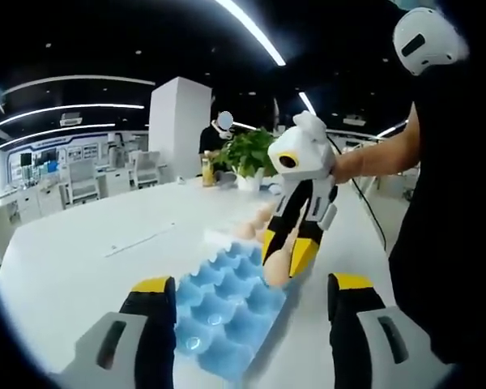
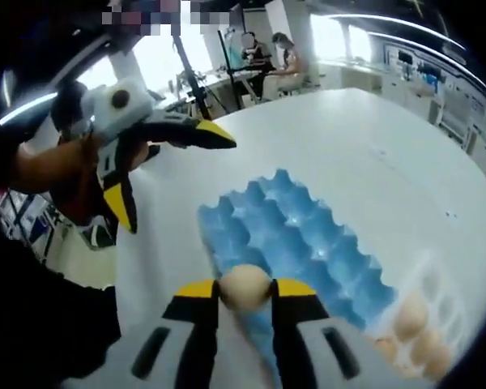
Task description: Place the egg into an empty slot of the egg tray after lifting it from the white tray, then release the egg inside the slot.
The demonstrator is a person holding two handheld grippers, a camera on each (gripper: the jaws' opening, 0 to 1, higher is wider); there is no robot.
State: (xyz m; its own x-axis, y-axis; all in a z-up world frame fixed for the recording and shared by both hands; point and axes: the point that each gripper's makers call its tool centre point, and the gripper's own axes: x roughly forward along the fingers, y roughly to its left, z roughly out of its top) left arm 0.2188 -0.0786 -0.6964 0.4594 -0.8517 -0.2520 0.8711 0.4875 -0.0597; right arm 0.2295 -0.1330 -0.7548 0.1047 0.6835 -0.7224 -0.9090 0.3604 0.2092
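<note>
Big white table (image 2: pixel 373 154) in an open office. An egg (image 2: pixel 244 285) is pinched between the right gripper (image 2: pixel 245 293) tips, right over the near edge of the blue egg tray (image 2: pixel 300 235). The left gripper (image 1: pixel 247 304) is held wide open, empty. The egg is probably best lowered straight into a cup ahead, then let go gently.

A big white table (image 1: pixel 81 251) fills the room. Long lights (image 1: pixel 251 31) shine on the dark ceiling. A green plant (image 1: pixel 247 152) stands near a white pillar (image 1: pixel 178 130).

Right tongs (image 1: pixel 285 261) grip an egg (image 1: pixel 277 267) over the blue egg tray (image 1: pixel 219 304).
</note>
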